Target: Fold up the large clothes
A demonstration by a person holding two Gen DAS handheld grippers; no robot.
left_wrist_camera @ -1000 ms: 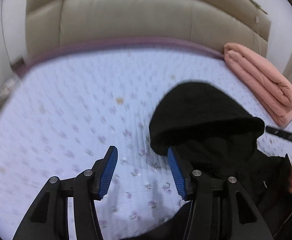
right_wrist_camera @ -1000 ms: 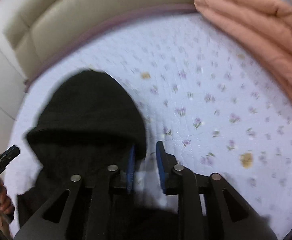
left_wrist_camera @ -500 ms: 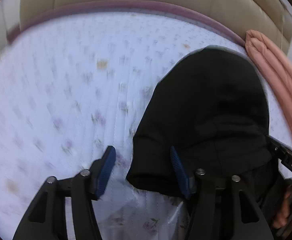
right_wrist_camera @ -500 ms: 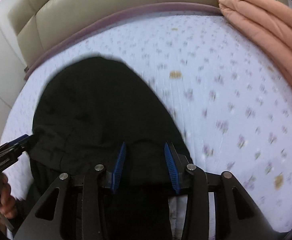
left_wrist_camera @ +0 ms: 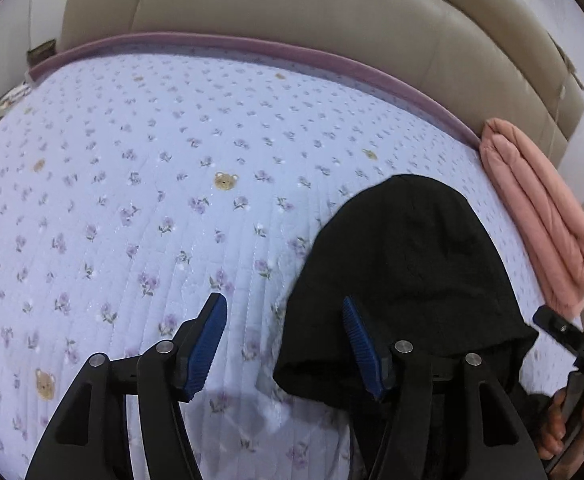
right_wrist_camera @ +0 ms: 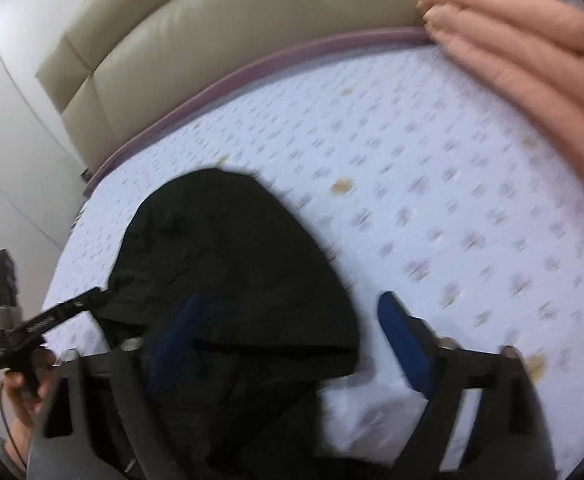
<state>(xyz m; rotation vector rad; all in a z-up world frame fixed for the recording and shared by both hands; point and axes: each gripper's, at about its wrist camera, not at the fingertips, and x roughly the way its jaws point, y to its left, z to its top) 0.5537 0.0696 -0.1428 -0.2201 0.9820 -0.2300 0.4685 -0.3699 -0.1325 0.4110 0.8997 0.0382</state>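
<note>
Black hoodie (left_wrist_camera: 404, 280) lies between both grippers, hood pointing toward headboard (left_wrist_camera: 292, 12). Left gripper (left_wrist_camera: 283, 344) spread, empty, at hood's left edge. Right gripper (right_wrist_camera: 287, 344) jaws just opened wide, straddling hood's right edge, pinching nothing.

Hoodie (left_wrist_camera: 404, 272): plain black. Quilt (left_wrist_camera: 139, 208): pale lilac-blue, printed with small purple flowers and tan bear faces; purple piping at 12 o'clock. Blanket (left_wrist_camera: 540, 216): salmon pink, at 3 o'clock. Headboard (left_wrist_camera: 292, 4): beige. Pads (left_wrist_camera: 207, 344): blue, on black fingers.
</note>
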